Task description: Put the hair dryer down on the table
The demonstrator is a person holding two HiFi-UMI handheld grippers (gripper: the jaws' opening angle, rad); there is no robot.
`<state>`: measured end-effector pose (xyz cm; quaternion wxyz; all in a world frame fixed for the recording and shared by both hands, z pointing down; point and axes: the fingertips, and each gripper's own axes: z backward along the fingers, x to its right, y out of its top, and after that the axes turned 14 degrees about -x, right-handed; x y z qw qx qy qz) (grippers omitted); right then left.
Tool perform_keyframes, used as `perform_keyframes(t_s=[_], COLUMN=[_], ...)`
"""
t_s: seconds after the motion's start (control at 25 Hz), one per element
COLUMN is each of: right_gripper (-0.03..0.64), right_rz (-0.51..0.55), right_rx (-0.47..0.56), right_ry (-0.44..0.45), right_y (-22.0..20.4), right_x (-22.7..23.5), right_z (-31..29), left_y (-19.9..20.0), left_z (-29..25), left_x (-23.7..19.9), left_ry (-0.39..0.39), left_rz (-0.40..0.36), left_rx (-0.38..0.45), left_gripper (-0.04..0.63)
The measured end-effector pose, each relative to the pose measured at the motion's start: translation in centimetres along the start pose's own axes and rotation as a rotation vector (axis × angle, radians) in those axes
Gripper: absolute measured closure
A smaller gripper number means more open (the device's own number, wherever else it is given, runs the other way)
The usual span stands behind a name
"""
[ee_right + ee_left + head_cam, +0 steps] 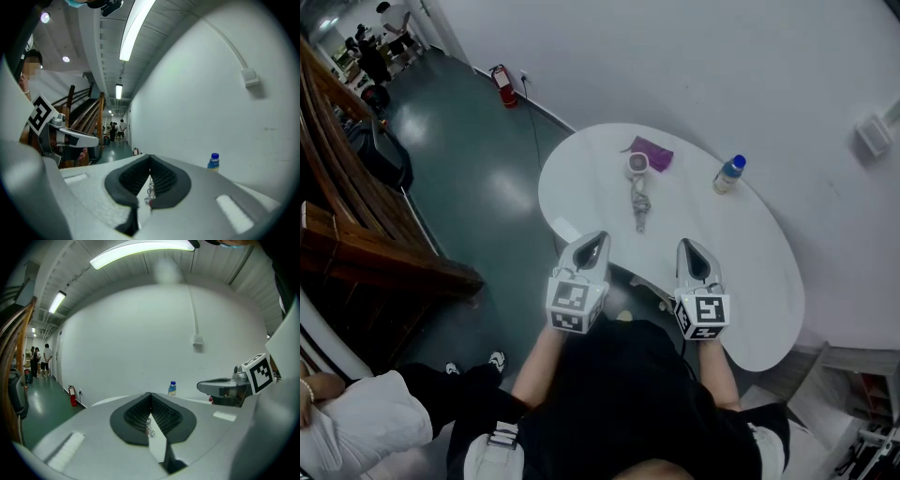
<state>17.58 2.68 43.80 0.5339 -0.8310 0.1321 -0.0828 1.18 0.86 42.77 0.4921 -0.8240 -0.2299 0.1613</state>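
The hair dryer (pixel 637 166) lies on the white oval table (pixel 769 272), its cord (pixel 639 208) trailing toward me. It rests beside a purple cloth (pixel 652 151). My left gripper (pixel 602 235) hovers over the table's near edge, short of the cord's end, with its jaws shut and nothing in them. To the right of it my right gripper (pixel 685 245) is also shut and empty. In the left gripper view the dark pads of the left gripper (pixel 150 393) meet at the tip. The right gripper (pixel 150 156) shows the same in its own view.
A small bottle with a blue cap (pixel 729 174) stands at the table's far right, also seen as the bottle (pixel 172 388) and the bottle (pixel 213 161). A red fire extinguisher (pixel 503 86) stands by the wall. A wooden stair rail (pixel 356 216) runs along the left.
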Motion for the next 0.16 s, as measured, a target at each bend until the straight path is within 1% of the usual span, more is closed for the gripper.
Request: perform_keyframes(t_s=[0.16], right_gripper=[0.614], right_rz=[0.002], right_rx=[0.001], right_ry=[0.002], right_y=[0.01], right_x=[-0.04], right_z=[-0.05], left_y=[0.03], left_z=[-0.11], left_x=[-0.01], left_ry=[-0.001], left_rz=[-0.001], left_rx=[-0.001], left_gripper=[0.591])
